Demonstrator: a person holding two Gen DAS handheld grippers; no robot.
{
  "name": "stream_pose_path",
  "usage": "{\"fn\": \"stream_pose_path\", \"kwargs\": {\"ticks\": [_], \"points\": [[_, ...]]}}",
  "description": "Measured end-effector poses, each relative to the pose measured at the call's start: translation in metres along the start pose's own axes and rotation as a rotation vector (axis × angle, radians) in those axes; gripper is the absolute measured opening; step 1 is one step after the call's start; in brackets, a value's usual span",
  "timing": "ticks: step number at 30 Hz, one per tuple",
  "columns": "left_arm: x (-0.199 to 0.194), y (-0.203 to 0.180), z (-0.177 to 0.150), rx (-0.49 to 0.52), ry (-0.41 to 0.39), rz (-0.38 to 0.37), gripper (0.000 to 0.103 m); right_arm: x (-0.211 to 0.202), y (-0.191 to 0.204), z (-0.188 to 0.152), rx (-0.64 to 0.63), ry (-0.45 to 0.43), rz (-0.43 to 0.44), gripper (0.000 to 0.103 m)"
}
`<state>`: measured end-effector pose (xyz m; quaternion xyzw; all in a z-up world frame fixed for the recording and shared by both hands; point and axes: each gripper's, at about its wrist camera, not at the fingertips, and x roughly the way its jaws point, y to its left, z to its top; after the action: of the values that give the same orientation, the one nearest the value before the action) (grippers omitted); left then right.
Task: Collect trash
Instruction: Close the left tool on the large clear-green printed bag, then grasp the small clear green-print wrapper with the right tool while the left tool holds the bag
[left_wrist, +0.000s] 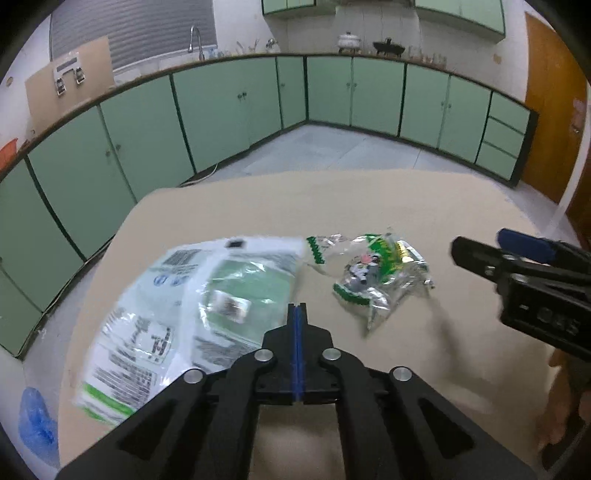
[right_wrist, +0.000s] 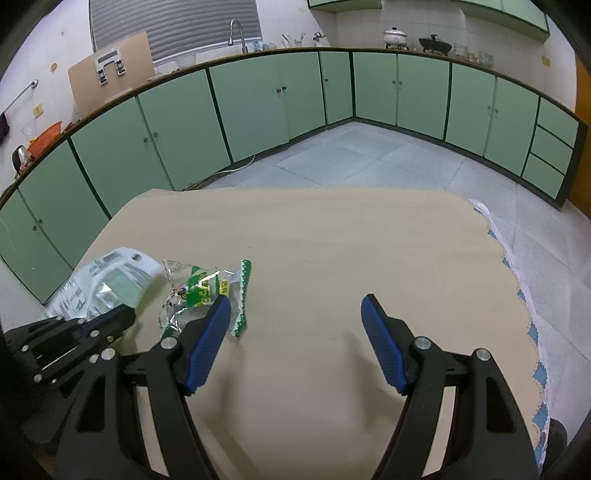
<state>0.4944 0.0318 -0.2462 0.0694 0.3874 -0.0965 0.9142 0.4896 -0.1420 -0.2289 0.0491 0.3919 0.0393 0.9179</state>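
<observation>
A large white and green plastic bag (left_wrist: 192, 314) lies flat on the beige table (left_wrist: 369, 206), at the left. A small crumpled clear wrapper with green print (left_wrist: 373, 273) lies just right of it. My left gripper (left_wrist: 297, 306) is shut and empty, its tips over the bag's right edge. My right gripper (right_wrist: 295, 306) is open and empty above the table; its left finger (right_wrist: 210, 339) is by the wrapper (right_wrist: 203, 291). The bag shows at the left in the right wrist view (right_wrist: 107, 284).
Green cabinets (left_wrist: 229, 107) line the far walls under a counter with a sink tap (left_wrist: 195, 40) and pots. A blue bag (left_wrist: 35, 421) lies on the floor at the left. A lace cloth edge (right_wrist: 532, 325) hangs at the table's right side.
</observation>
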Motion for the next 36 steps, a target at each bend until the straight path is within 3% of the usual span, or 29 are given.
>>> {"fn": "stream_pose_path", "kwargs": {"ticks": [3, 7, 9, 10, 11, 18, 22, 30, 32, 33, 34, 35, 36], "points": [[-0.026, 0.005, -0.006, -0.022, -0.064, -0.017, 0.000, -0.001, 0.006, -0.002, -0.007, 0.002, 0.008, 0.071], [-0.053, 0.021, -0.017, -0.026, -0.124, 0.016, 0.001, -0.004, 0.016, -0.003, -0.024, 0.002, 0.019, 0.071], [-0.063, 0.038, -0.025, -0.056, -0.139, 0.031, 0.021, -0.005, 0.023, -0.003, -0.025, -0.001, 0.027, 0.071], [-0.068, 0.046, -0.030, -0.078, -0.152, 0.052, 0.045, -0.004, 0.026, -0.003, -0.025, 0.000, 0.030, 0.071], [-0.072, 0.052, -0.034, -0.095, -0.165, 0.058, 0.058, -0.004, 0.031, -0.004, -0.026, 0.001, 0.033, 0.071], [-0.075, 0.087, -0.054, -0.179, -0.111, 0.078, 0.064, -0.005, 0.050, -0.009, -0.048, 0.007, 0.042, 0.071], [-0.070, 0.092, -0.058, -0.186, -0.089, 0.100, 0.077, -0.004, 0.053, -0.010, -0.051, 0.004, 0.038, 0.071], [-0.029, 0.083, -0.056, -0.168, 0.065, 0.092, 0.075, -0.008, 0.050, -0.010, -0.050, -0.004, 0.031, 0.071], [-0.028, 0.080, -0.058, -0.162, 0.084, 0.085, 0.044, -0.007, 0.050, -0.009, -0.051, -0.005, 0.029, 0.071], [-0.028, 0.078, -0.058, -0.159, 0.086, 0.081, 0.036, -0.007, 0.050, -0.009, -0.052, -0.003, 0.029, 0.071], [-0.028, 0.075, -0.058, -0.148, 0.088, 0.061, 0.014, -0.006, 0.050, -0.010, -0.053, 0.003, 0.030, 0.071], [-0.028, 0.068, -0.057, -0.125, 0.088, 0.041, 0.000, -0.005, 0.050, -0.011, -0.053, 0.005, 0.029, 0.071], [-0.028, 0.062, -0.057, -0.092, 0.079, 0.062, 0.000, -0.005, 0.049, -0.012, -0.053, 0.006, 0.027, 0.071]]}}
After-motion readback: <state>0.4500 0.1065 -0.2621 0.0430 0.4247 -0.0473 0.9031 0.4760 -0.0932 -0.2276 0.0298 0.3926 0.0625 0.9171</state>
